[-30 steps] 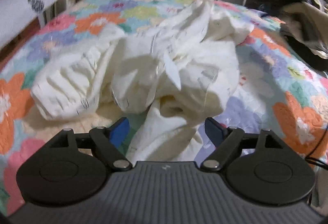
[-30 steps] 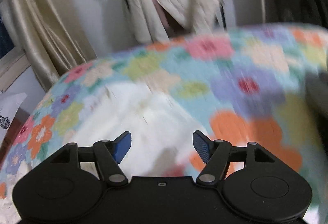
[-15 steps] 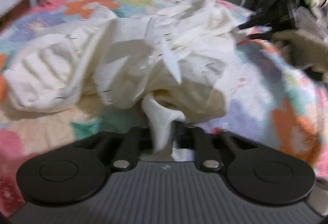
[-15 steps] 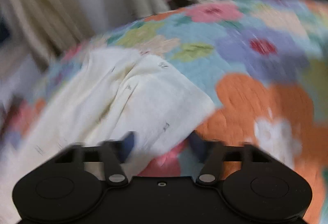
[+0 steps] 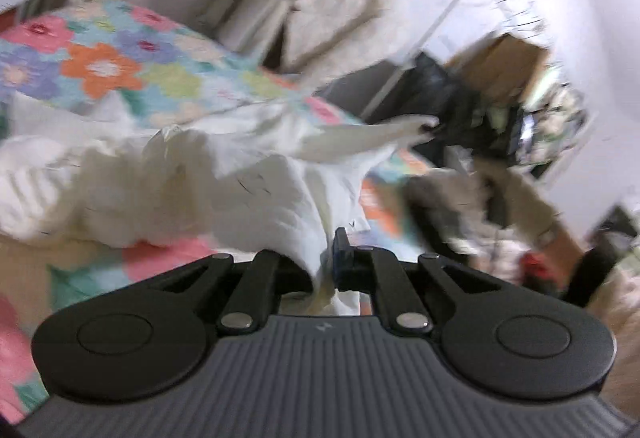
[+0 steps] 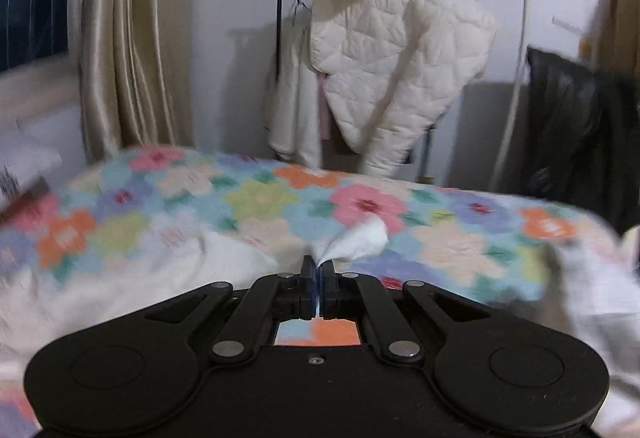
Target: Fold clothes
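Nothing readable is showing in either view; no words, labels, brand names or numbers are appearing anywhere.

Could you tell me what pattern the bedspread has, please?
Multicoloured flowers, clearest on the bedspread in the right wrist view.

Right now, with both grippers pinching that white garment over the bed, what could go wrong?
1. The right gripper holds only a small tip of the garment; it may slip out under tension.
2. The left gripper pinches a bunched wad, so it may have caught several layers and the garment may not spread flat.
3. Most of it lies crumpled on the quilt; lifting could drag and twist it.
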`<state>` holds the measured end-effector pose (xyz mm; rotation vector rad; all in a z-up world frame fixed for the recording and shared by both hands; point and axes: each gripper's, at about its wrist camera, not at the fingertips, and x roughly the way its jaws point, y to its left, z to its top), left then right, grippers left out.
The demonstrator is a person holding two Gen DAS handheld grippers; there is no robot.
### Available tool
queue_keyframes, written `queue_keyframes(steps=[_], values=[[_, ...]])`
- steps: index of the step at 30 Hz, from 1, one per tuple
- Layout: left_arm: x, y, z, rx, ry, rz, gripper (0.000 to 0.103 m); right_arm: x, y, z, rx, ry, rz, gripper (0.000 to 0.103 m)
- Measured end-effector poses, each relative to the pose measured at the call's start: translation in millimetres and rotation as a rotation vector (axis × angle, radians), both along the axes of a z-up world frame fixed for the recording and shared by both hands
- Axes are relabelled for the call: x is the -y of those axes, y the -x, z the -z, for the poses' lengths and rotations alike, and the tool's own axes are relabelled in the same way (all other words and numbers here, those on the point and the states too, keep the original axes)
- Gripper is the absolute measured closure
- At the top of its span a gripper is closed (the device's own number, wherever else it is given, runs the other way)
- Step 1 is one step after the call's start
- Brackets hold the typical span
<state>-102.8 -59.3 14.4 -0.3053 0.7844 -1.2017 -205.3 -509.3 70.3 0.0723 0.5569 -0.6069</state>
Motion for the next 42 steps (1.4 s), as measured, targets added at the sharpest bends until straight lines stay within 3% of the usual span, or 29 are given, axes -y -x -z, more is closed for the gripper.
queue_keyframes(steps=[4, 7, 11, 15, 16, 17, 18, 20, 23, 26, 29, 32, 35, 39, 42], values=[[17, 25, 8, -0.058, -0.036, 0.062, 0.096, 3, 41, 25, -0.086, -0.043, 0.082, 0.1], [39, 45, 27, -0.102, -0.132, 0.084, 0.096, 17, 69, 65, -0.152, -0.103, 0.164, 0.101], [71, 81, 54, -0.134, -0.238, 0.206, 0.096, 40, 92, 120, -0.211, -0.182, 0.263, 0.102], [91, 95, 68, -0.173, -0.287, 0.255, 0.096, 44, 87, 150, -0.31, -0.149, 0.292, 0.101], [93, 94, 71, -0.199, -0.29, 0.258, 0.094, 42, 82, 156, -0.351, -0.132, 0.291, 0.099], [93, 91, 74, -0.232, -0.297, 0.263, 0.091, 40, 78, 157, -0.378, -0.111, 0.292, 0.089], [91, 88, 76, -0.258, -0.306, 0.262, 0.091, 36, 75, 154, -0.39, -0.085, 0.296, 0.084], [83, 80, 71, -0.251, -0.304, 0.231, 0.084, 29, 70, 143, -0.394, -0.038, 0.296, 0.061], [63, 65, 46, -0.173, -0.26, 0.147, 0.061, 14, 73, 108, -0.304, 0.01, 0.265, 0.054], [34, 48, 15, -0.075, -0.211, 0.05, 0.049, -6, 71, 71, -0.232, 0.03, 0.201, 0.051], [11, 31, -3, 0.001, -0.2, -0.053, 0.042, -24, 63, 35, -0.124, -0.053, 0.093, 0.045], [-7, -2, -8, 0.025, -0.285, -0.206, 0.039, -34, 41, 10, -0.028, -0.215, -0.06, 0.042], [-13, -45, -10, 0.064, -0.408, -0.349, 0.035, -42, -7, -1, -0.003, -0.314, -0.207, 0.041], [-12, -108, 4, 0.094, -0.524, -0.433, 0.032, -53, -89, 0, -0.066, -0.34, -0.352, 0.04], [1, -150, 22, 0.143, -0.616, -0.471, 0.032, -45, -151, 12, -0.138, -0.317, -0.387, 0.04]])
